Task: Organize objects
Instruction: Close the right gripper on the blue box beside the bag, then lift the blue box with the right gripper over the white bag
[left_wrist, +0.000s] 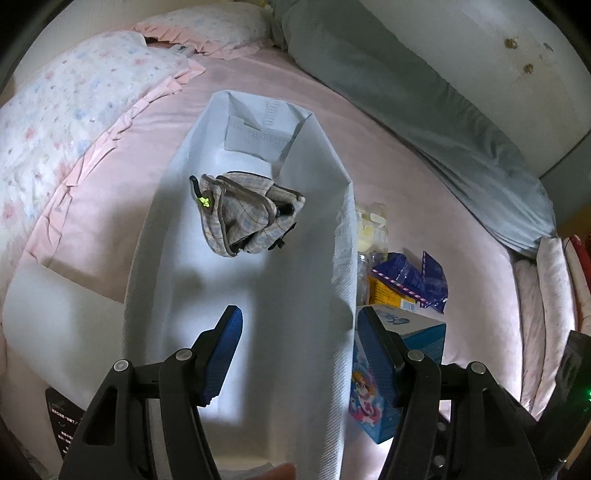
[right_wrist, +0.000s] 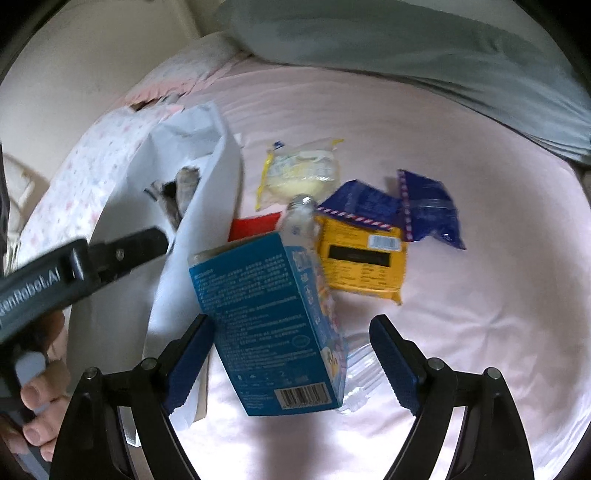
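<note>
A white fabric bin (left_wrist: 236, 280) lies on the pink bed with a plaid pouch (left_wrist: 247, 214) inside it. My left gripper (left_wrist: 299, 354) is open, one finger inside the bin and the other outside its right wall. In the right wrist view a blue carton (right_wrist: 269, 321) lies tilted over a clear bottle (right_wrist: 301, 218). My right gripper (right_wrist: 291, 358) is open around the carton. Its left pad is close to the carton's edge and its right pad stands apart. The left gripper's body (right_wrist: 110, 254) shows at the bin's wall (right_wrist: 199, 236).
Beside the bin lie a yellow packet (right_wrist: 362, 262), dark blue bags (right_wrist: 428, 206), a clear bread packet (right_wrist: 299, 170) and a red item (right_wrist: 255, 225). Floral pillows (left_wrist: 74, 122) lie at the left and a grey quilt (left_wrist: 424, 110) at the back. A hand (right_wrist: 40, 387) grips the left tool.
</note>
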